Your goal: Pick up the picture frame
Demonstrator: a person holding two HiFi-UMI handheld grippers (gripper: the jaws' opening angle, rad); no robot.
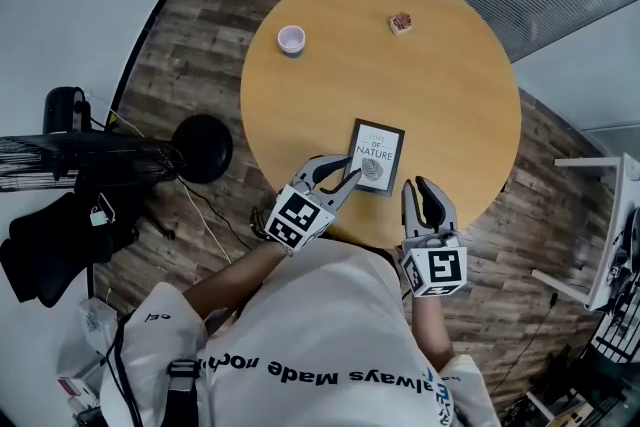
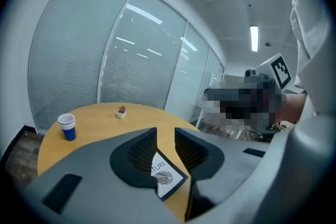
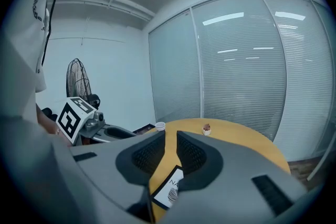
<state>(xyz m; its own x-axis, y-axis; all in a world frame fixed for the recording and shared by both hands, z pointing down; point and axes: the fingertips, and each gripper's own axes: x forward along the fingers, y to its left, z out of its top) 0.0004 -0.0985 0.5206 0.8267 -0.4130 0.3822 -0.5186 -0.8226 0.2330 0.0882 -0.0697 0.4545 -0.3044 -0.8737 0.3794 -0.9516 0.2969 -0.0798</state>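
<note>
Left tool (image 1: 335, 173) and right tool (image 1: 418, 187) are hovering with jaws apart, both empty. The picture frame (image 1: 376, 157) is lying flat on the counter (image 1: 440, 85) just ahead, between them. It's looking light, rigid and probably slippery, so the raised edges are the place to pinch.

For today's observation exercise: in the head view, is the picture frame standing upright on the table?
No, the picture frame lies flat on the table, face up.

left gripper (image 1: 338, 172): grey, marker cube behind, fingers slightly apart, gripping nothing, angled far-right and downward
right gripper (image 1: 421, 191): grey, fingers slightly apart, gripping nothing, pointing far
forearms (image 1: 235, 270): bare, reaching forward
</note>
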